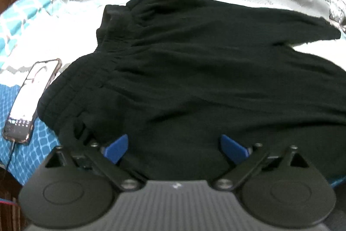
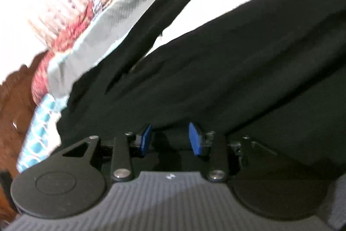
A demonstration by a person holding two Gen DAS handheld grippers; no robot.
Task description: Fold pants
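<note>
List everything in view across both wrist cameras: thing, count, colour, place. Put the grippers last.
pants: one, black, spread rumpled across the bed, waistband toward the left in the left wrist view.
phone: one, screen lit, dark case, lying on the bedcover left of the pants, a thin cable at its near end.
bedcover: one, teal and blue lattice patches with white, grey and red patterned patches, under the pants.
wooden surface: one, brown, beyond the bed's edge at the left of the right wrist view.
left gripper: one, black with blue pads, open wide over the pants' near edge.
right gripper: one, black with blue pads, jaws partly apart close over the pants; grip unclear.
</note>
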